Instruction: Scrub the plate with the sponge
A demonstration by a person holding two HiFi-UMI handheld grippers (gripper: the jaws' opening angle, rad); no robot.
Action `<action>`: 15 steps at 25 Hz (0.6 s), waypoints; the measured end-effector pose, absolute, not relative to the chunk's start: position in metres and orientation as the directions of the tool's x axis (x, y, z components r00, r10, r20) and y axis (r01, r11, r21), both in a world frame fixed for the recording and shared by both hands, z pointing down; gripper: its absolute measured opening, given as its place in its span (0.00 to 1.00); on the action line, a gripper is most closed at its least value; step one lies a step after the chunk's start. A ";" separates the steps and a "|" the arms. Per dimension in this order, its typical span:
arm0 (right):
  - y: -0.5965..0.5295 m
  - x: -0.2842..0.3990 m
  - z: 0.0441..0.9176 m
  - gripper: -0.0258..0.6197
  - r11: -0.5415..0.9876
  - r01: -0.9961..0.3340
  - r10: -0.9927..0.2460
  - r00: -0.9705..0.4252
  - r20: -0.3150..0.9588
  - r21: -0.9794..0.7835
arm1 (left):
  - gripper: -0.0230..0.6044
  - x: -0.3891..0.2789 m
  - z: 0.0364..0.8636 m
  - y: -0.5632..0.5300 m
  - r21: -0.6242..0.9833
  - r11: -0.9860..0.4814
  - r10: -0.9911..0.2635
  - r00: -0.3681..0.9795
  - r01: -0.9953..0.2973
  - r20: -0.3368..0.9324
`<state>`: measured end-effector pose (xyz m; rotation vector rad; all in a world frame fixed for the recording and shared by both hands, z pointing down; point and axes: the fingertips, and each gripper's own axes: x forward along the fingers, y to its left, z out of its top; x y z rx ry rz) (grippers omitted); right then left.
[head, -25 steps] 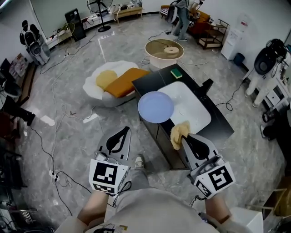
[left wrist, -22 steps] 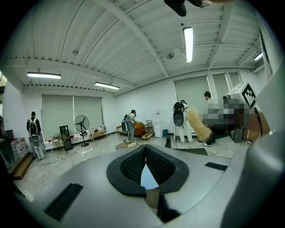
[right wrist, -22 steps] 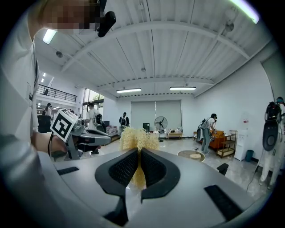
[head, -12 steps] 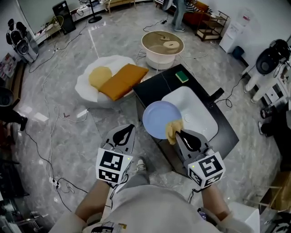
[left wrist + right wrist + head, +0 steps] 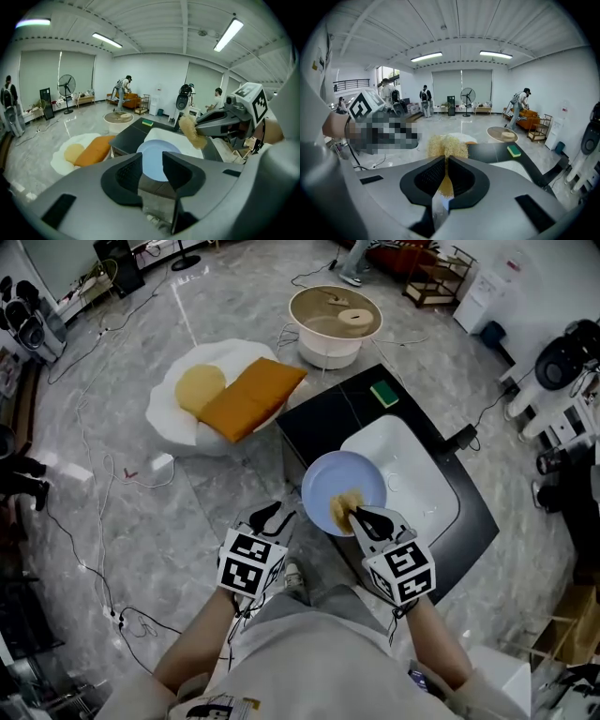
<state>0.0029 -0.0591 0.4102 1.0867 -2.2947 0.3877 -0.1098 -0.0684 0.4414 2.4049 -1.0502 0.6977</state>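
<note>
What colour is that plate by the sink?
The plate is pale blue, plain with no pattern; the head view shows it best.

Pale blue round plate (image 5: 328, 476): smooth, soft sheen, looks plastic. Tan stringy fibre sponge (image 5: 344, 509): rough, loose loofah-like strands, matt. Black tabletop (image 5: 323, 418): smooth, low sheen. White sink basin (image 5: 412, 474): smooth, glossy. Grey marble-pattern floor (image 5: 216, 493): polished, mirrors the lights. Right gripper (image 5: 357, 515): matt grey plastic shell, black fingers (image 5: 429, 180) with finely ribbed pads.
</note>
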 end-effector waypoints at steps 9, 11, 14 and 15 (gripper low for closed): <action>-0.070 0.016 0.487 0.11 0.632 -0.768 -0.488 -0.494 0.720 -0.099 | 0.29 -0.103 0.502 -0.075 0.299 -0.540 -0.460 0.574 -0.786 0.678; -0.072 0.016 0.499 0.11 0.647 -0.753 -0.453 -0.505 0.735 -0.119 | 0.30 -0.102 0.514 -0.076 0.320 -0.507 -0.450 0.563 -0.800 0.693; -0.076 0.015 0.513 0.11 0.670 -0.727 -0.405 -0.528 0.746 -0.151 | 0.30 -0.100 0.531 -0.078 0.340 -0.470 -0.437 0.549 -0.815 0.712; -0.079 0.015 0.518 0.11 0.676 -0.720 -0.393 -0.533 0.749 -0.157 | 0.30 -0.098 0.536 -0.078 0.351 -0.455 -0.432 0.548 -0.818 0.716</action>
